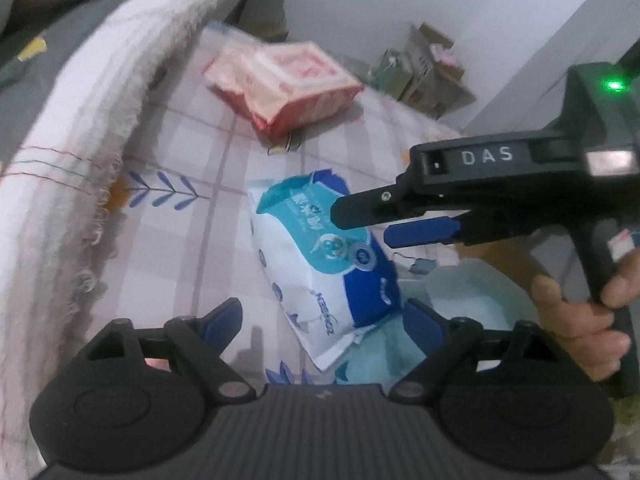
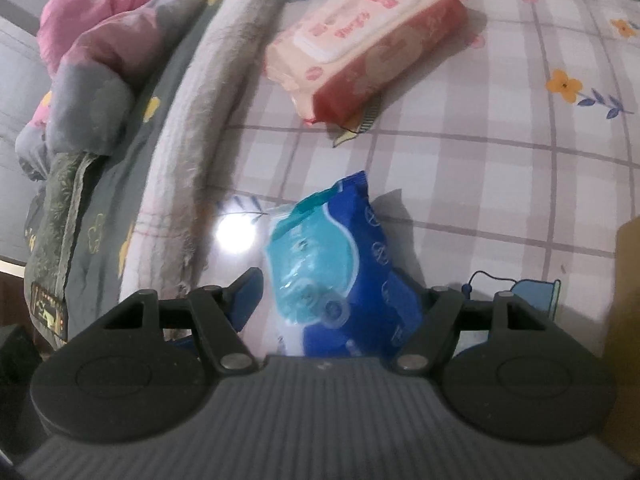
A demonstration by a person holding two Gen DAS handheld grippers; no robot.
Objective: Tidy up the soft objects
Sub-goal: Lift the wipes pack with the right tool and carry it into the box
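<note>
A blue and white wipes pack lies on the checked bedsheet. A red and pink wipes pack lies farther back. My left gripper is open and empty, close over the blue pack's near end. My right gripper comes in from the right above the blue pack, its fingers a little apart. In the right wrist view the blue pack stands between the open fingers of the right gripper, and the red pack lies beyond it.
A rolled pale blanket runs along the left of the bed, also in the right wrist view, with a grey and pink quilt behind it. A pale plastic bin sits at the right. Cardboard boxes stand by the wall.
</note>
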